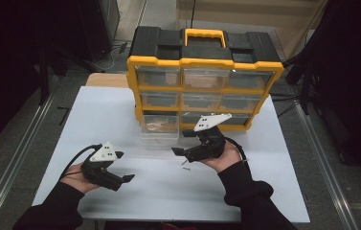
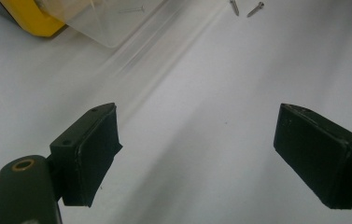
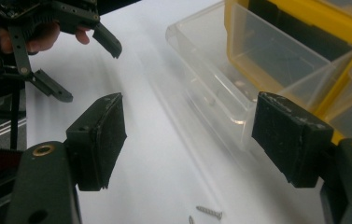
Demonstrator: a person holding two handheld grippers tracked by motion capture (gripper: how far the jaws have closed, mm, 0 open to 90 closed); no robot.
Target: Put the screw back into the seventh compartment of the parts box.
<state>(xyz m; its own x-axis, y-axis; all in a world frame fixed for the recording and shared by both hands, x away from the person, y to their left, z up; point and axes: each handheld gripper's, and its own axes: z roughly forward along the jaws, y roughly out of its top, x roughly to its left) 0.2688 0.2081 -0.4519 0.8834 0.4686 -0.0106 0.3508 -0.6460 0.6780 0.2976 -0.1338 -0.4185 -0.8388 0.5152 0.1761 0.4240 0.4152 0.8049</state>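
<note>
- Screws [image 3: 209, 213] are lying loose on the white table [image 1: 96, 110], just in front of the right gripper [image 3: 190, 135], whose jaws are standing wide apart.
- Left gripper [image 2: 197, 156] is hovering over bare table, jaws likewise spread and gripping nothing.
- Clear drawer [image 1: 159, 128] is sticking out of the yellow organizer [image 1: 204, 62]; its contents are blurring together.
- No readable writing is showing anywhere.

Organizer: your yellow-framed plastic drawer organizer [image 1: 205, 91], black top, clear drawers.
Table: your plain white tabletop [image 1: 96, 115].
Grippers: your black left gripper [image 1: 123, 180], black right gripper [image 1: 184, 142], white top plates.
Screws: silver metal screws [image 3: 209, 213].
</note>
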